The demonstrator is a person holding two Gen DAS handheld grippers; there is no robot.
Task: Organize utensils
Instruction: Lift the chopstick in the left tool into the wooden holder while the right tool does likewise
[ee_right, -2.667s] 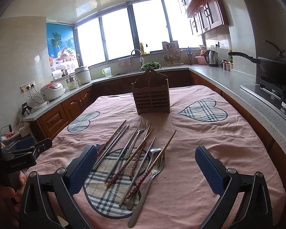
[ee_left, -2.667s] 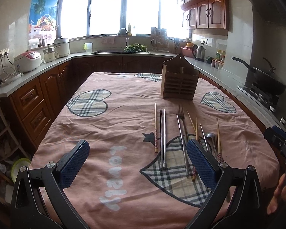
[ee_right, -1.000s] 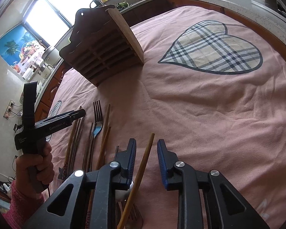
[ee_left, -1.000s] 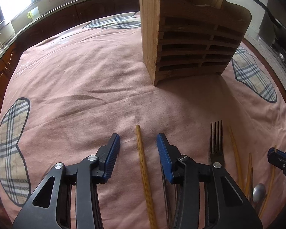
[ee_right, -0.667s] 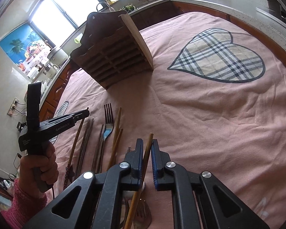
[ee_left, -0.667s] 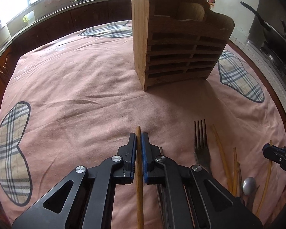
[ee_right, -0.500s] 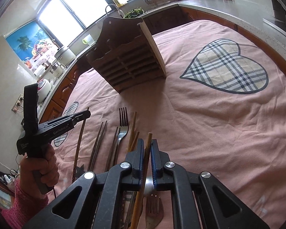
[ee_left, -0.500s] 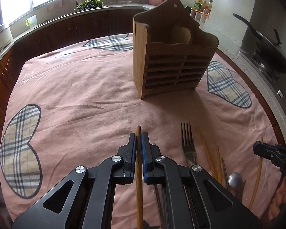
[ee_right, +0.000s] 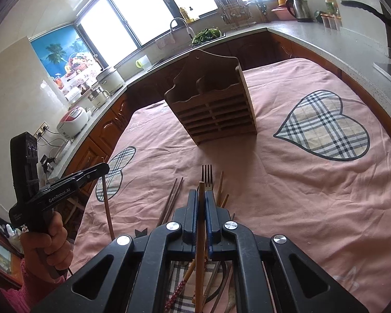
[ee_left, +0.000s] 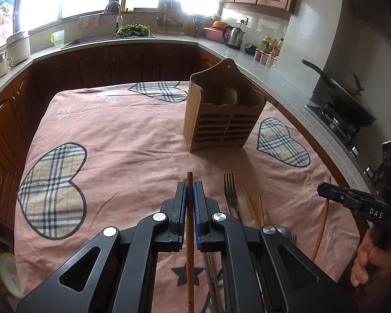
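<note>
My left gripper point(ee_left: 189, 191) fingers are clamping a wooden chopstick point(ee_left: 190, 234); my right gripper point(ee_right: 201, 199) fingers are pinching another chopstick point(ee_right: 200, 234). Both are hanging above the pink cloth-covered worktop point(ee_left: 130, 140). The wooden utensil holder point(ee_left: 221, 114) is standing ahead, open cloth between. A fork point(ee_left: 230, 190) is lying below.

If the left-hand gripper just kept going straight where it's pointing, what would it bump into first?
Probably the pink tablecloth: the left gripper, shut on a wooden chopstick, tilts downward. The wooden utensil holder stands farther on, slightly right; depth is uncertain.
</note>
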